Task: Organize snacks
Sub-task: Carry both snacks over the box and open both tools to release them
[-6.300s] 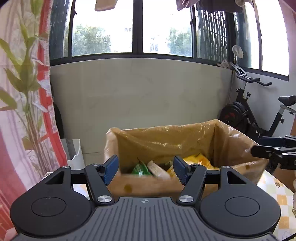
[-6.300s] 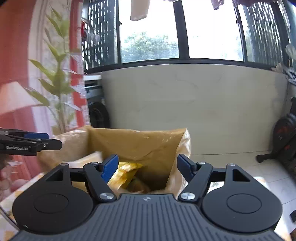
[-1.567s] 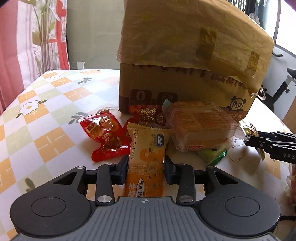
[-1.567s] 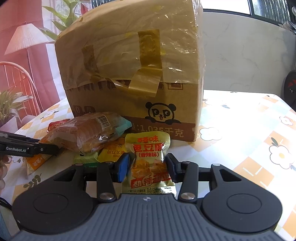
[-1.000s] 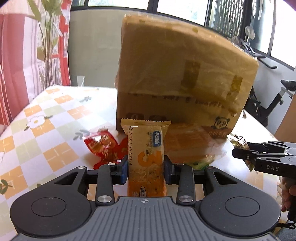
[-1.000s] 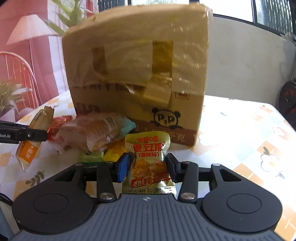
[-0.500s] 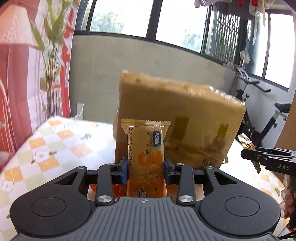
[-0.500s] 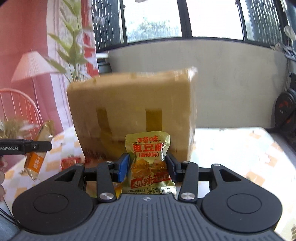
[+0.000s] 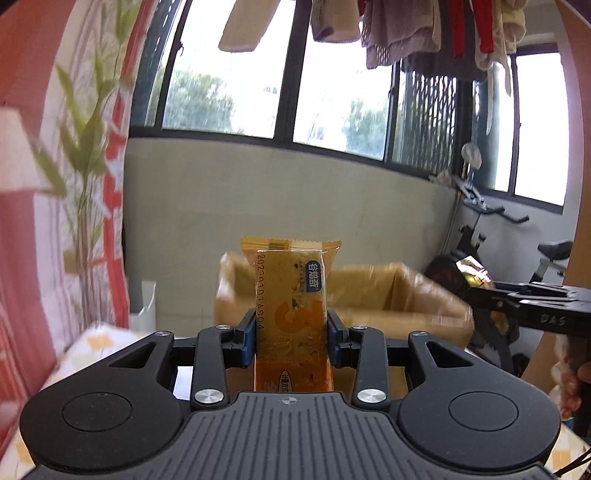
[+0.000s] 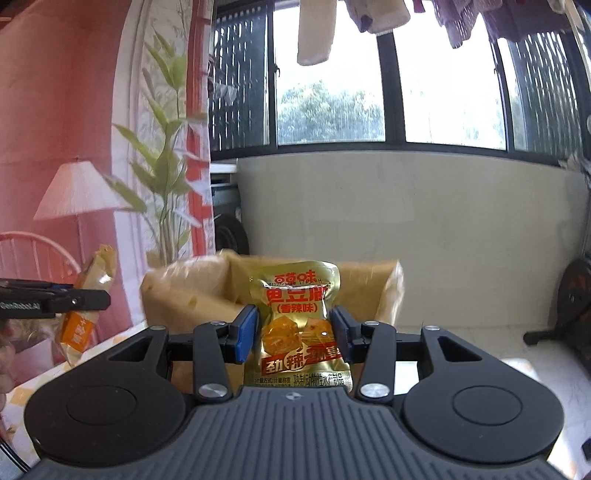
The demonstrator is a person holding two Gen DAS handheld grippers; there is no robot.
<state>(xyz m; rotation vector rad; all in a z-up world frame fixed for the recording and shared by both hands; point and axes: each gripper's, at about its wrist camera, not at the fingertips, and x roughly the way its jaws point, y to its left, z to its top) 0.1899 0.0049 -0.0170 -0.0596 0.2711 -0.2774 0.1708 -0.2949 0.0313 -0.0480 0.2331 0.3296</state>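
Observation:
My left gripper (image 9: 291,332) is shut on an orange snack bar packet (image 9: 290,295) that stands upright between its blue pads. My right gripper (image 10: 293,332) is shut on a gold tofu snack pouch (image 10: 299,325) with red lettering. Both are held high, just in front of the open top of the brown cardboard box (image 9: 388,299), seen from the other side in the right wrist view (image 10: 192,291). The right gripper shows side-on at the right of the left wrist view (image 9: 480,291), the left gripper at the left of the right wrist view (image 10: 107,299) with its orange packet (image 10: 85,310).
The box stands on a table with a checked floral cloth (image 9: 96,343). A pale wall (image 9: 332,214) and windows lie behind. An exercise bike (image 9: 517,258) stands at the right, a patterned curtain (image 9: 55,221) at the left. Laundry (image 9: 406,29) hangs overhead.
Both grippers have risen with their packets from table level, where several snacks lay before the box, up to the box's rim; the open top now shows. Neither grip has changed.

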